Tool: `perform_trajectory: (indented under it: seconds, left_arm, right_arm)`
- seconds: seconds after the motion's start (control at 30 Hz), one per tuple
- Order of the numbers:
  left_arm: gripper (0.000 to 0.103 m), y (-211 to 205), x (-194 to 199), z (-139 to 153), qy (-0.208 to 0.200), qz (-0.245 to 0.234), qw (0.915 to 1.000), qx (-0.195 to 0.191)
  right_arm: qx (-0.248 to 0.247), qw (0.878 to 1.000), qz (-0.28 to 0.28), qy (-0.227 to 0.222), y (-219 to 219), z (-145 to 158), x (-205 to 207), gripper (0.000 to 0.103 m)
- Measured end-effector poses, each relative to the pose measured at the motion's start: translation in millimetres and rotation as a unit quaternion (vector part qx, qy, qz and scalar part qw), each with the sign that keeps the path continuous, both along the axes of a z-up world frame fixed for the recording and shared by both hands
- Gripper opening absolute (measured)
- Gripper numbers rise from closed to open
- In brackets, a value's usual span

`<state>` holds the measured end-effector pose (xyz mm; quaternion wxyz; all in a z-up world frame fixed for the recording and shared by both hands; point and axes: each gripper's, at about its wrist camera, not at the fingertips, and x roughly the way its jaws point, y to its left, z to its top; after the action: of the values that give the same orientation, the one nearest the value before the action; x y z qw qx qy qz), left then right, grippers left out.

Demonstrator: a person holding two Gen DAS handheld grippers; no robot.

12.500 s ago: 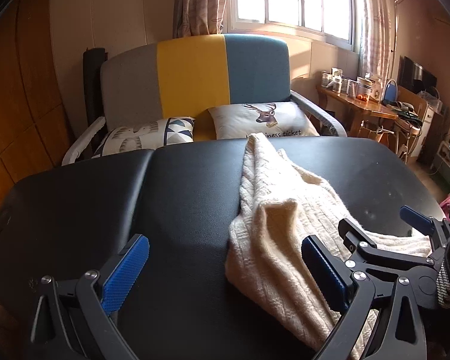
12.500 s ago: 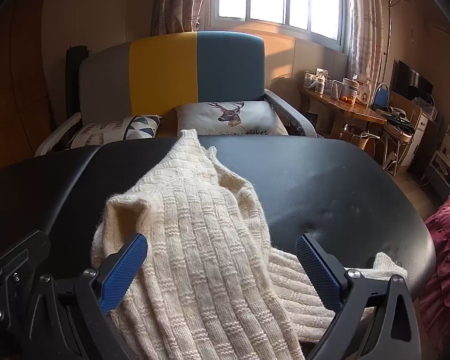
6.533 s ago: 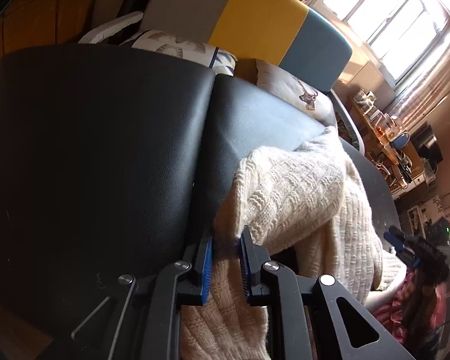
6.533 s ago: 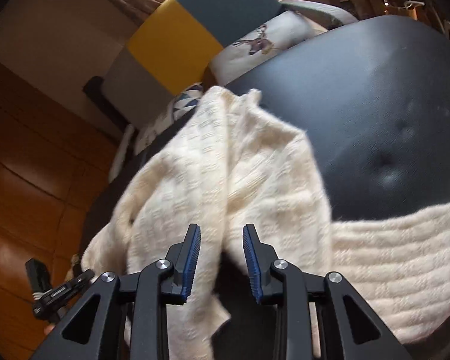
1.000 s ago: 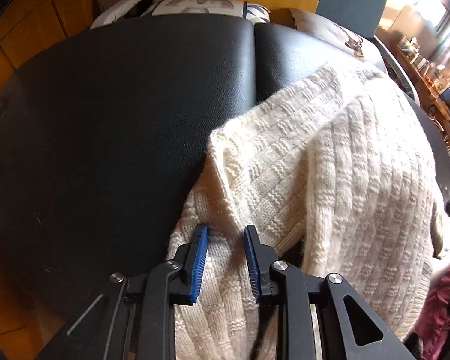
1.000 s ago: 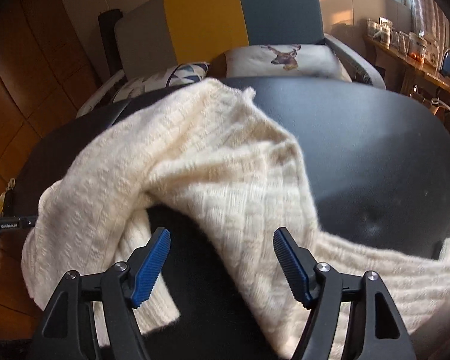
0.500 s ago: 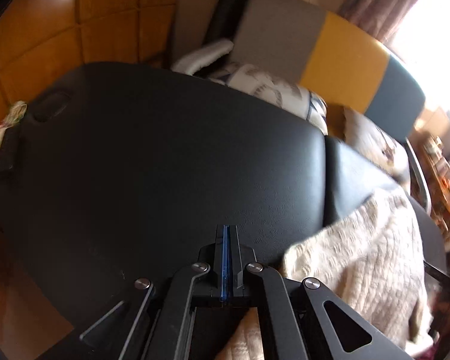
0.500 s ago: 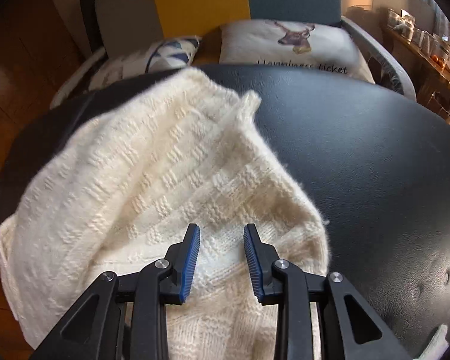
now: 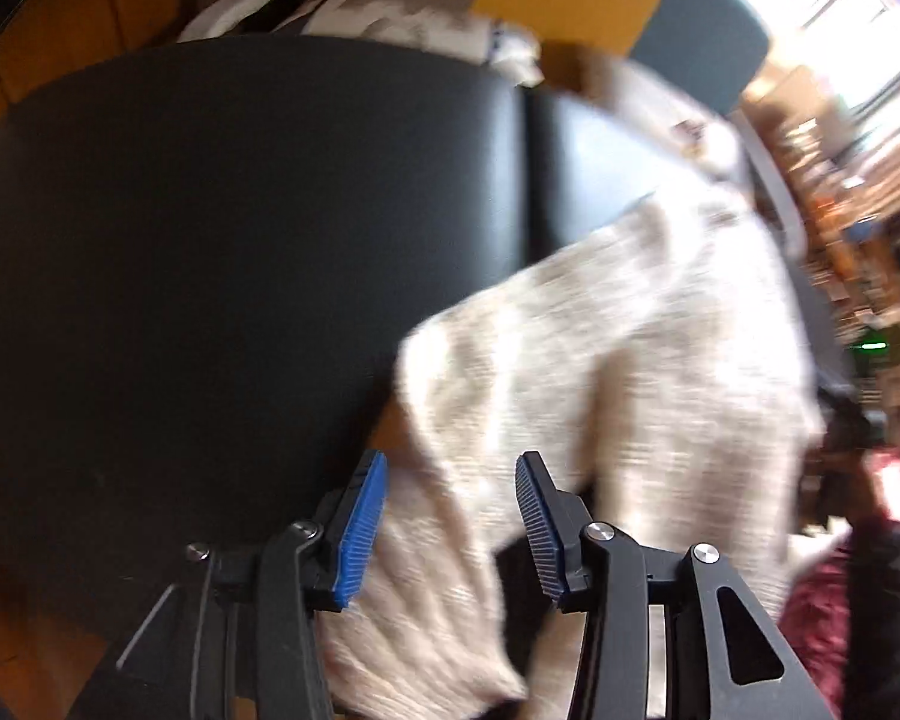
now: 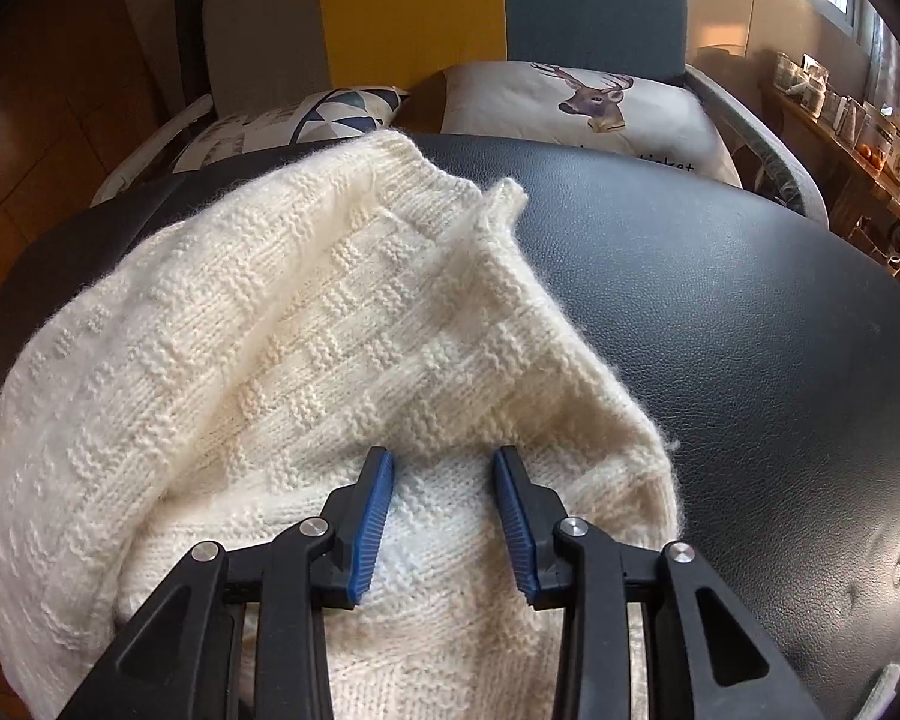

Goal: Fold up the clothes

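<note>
So the cream knit sweater (image 10: 306, 324) is spread in a loose heap over the near half of the black padded table (image 10: 720, 312), with its ribbed edge peaking up toward the sofa (image 10: 426, 6) and the deer cushion (image 10: 576, 102) behind. Biggest change from half a second ago is the left gripper (image 9: 447, 513): back then its blue pads were pinched completely together, and now they stand clearly apart with a fold of the knit running up between them. Whether the pads actually touch the wool I can't tell, since the left view is smeared with motion blur. The right gripper (image 10: 444, 498) looks about the same as half a second ago, fingers partly open and straddling a patch of sweater near the middle of the pile without squeezing it; a second ago those fingers were spread much wider. My read is the left side just let go of a hem or corner after dragging it, which fits the sweater lying flatter and wider than twelve seconds back, when it was a narrow bunched strip. It isn't a tidy folded stack yet, more a spread-out stage, with an edge lapped over on the right side.
</note>
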<state>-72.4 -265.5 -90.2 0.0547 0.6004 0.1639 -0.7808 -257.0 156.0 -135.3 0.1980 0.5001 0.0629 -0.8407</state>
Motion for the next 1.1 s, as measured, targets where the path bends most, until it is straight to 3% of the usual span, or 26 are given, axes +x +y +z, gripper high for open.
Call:
perform_trajectory:
  seconds: [0.1, 0.2, 0.27, 0.43, 0.5, 0.57, 0.67, 0.87, 0.97, 1.1]
  left_arm:
    - [0.046, -3.1, -3.9, -9.6, -0.018, 0.011, 0.9997, -0.009]
    - [0.014, -8.3, -3.2, -10.3, -0.002, 0.019, 0.9998, 0.006]
    - [0.011, -14.7, 0.3, 1.2, 0.028, 0.03, 0.9987, 0.03]
    - [0.011, -67.7, 15.3, 86.6, 0.157, 0.082, 0.9826, 0.054]
    - [0.01, -88.2, 16.1, 109.3, 0.179, 0.093, 0.979, 0.025]
    - [0.011, -107.5, 17.6, 114.7, 0.17, 0.101, 0.9803, -0.003]
    - [0.011, -130.0, 1.3, 98.7, 0.135, 0.114, 0.9817, -0.072]
    - [0.011, -170.9, -11.3, 26.0, 0.059, 0.123, 0.978, -0.158]
    - [0.012, -175.6, -28.2, -8.4, 0.023, 0.121, 0.9794, -0.16]
    - [0.019, -187.4, -47.4, -8.3, -0.003, 0.139, 0.9809, -0.136]
  right_arm:
    - [0.002, 1.0, 0.007, 0.0, -0.4, 0.1, 0.1, 0.037]
    - [0.005, 1.0, 0.015, -0.001, -0.8, 0.3, 0.2, 0.037]
    - [0.016, 1.0, 0.022, -0.001, -3.7, 1.0, 0.5, 0.037]
    - [0.058, 0.998, 0.04, -0.001, -14.9, 1.9, -1.8, 0.036]
    - [0.06, 0.997, 0.038, -0.004, -15.4, 1.8, -4.7, 0.037]
    - [0.062, 0.997, 0.036, -0.005, -16.0, 1.5, -7.5, 0.037]
    - [0.079, 0.996, 0.038, -0.002, -21.2, 1.8, -8.9, 0.036]
    - [0.099, 0.994, 0.045, -0.002, -28.2, 1.4, -16.1, 0.036]
    - [0.104, 0.993, 0.047, -0.003, -30.4, 0.8, -20.0, 0.037]
    - [0.114, 0.992, 0.047, 0.002, -33.4, -2.0, -25.7, 0.038]
